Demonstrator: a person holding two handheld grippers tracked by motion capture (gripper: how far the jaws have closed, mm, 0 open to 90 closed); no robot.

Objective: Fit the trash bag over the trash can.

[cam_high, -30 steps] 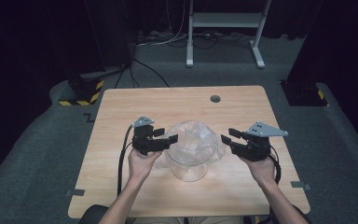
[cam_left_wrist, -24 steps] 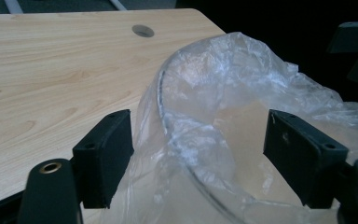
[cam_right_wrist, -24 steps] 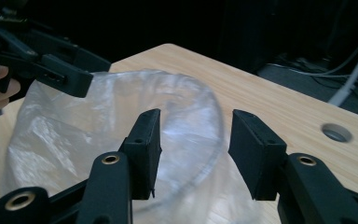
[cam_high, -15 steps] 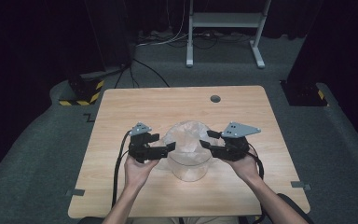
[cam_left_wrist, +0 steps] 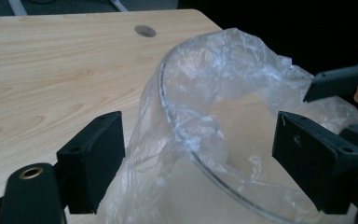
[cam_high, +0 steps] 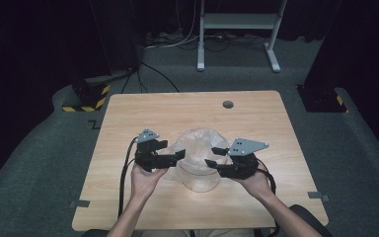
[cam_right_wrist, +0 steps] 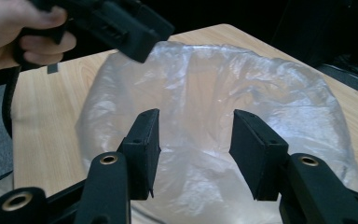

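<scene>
At the bowl's rim: both jaw pairs stand apart, gripping nothing.
Left gripper (cam_left_wrist: 200, 163): jaws just opened, straddling rim and bag (cam_left_wrist: 242, 93).
Right gripper (cam_right_wrist: 193, 154): moved in from the right, unclenched.
Bowl (cam_high: 197, 180): mid-table, bag-lined.
Meaning: liner likely being seated.

Bright tabletop, dark surroundings, slightly soft close-ups.

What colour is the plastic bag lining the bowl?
Clear, colourless plastic bag, slightly milky where it crinkles; the left gripper view shows it best.

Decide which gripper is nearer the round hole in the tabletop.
Right. The right gripper sits below the hole and slightly left; the left gripper sits farther left, across the bag-lined bowl.
</scene>
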